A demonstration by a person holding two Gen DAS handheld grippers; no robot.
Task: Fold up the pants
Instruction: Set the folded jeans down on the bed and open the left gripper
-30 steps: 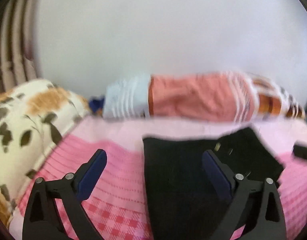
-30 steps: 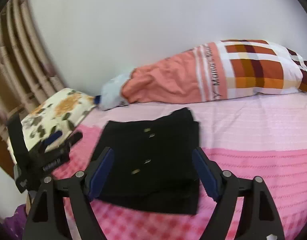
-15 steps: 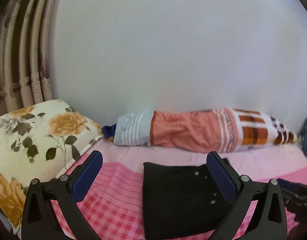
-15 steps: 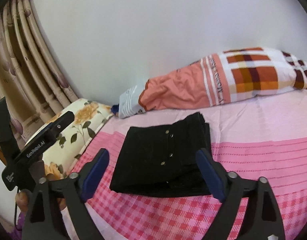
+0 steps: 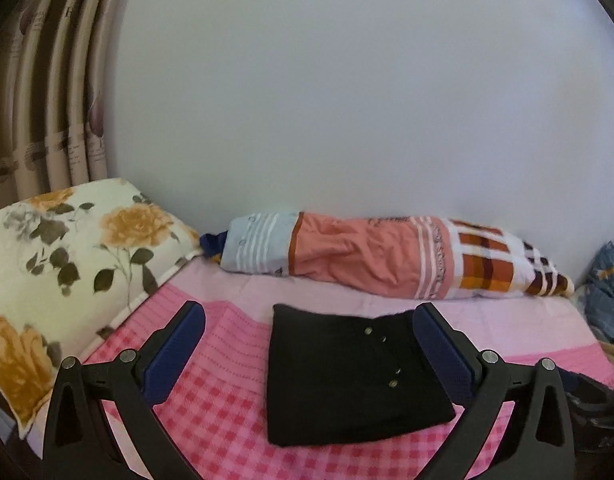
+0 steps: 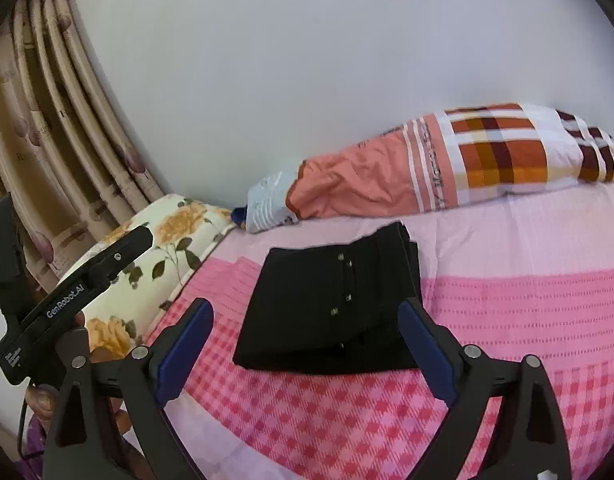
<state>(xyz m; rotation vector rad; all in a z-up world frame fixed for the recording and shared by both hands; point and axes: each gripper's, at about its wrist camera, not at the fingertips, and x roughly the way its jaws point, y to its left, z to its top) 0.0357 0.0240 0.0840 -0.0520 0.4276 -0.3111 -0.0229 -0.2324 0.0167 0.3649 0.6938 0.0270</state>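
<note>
1. On the pink bedspread [image 5: 227, 412], w/ checks near me and stripes farther back, the black pants [image 5: 347, 380] are lying folded into a squarish stack, small metal studs showing on top.
2. My left gripper [image 5: 309, 344] is hanging above the bed, jaws spread as wide as they go; nothing is sitting betw. the blue pads, nothing gripped. The pants are showing past my right-hand finger, apart from it.
3. My right gripper [image 6: 307, 344] is also hovering clear of the pants [image 6: 335, 308]. Its jaws have just been opening further and are standing wide, nothing pressed betw. them; the folded stack is lying beyond the tips, on the bed.
4. Folded layers are showing at the stack's far right edge in the right wrist view.
5. A long bolster [image 6: 447, 164], orange w/ a plaid end, is lying along the white wall [image 5: 347, 100] behind the pants, apart from them.
6. A floral pillow [image 5: 67, 260] is sitting at the bed's left side, curtains [image 6: 39, 128] hanging behind it.
7. A hand [image 6: 41, 400] is gripping the left gripper's handle, seen at the left edge of the right wrist view.
</note>
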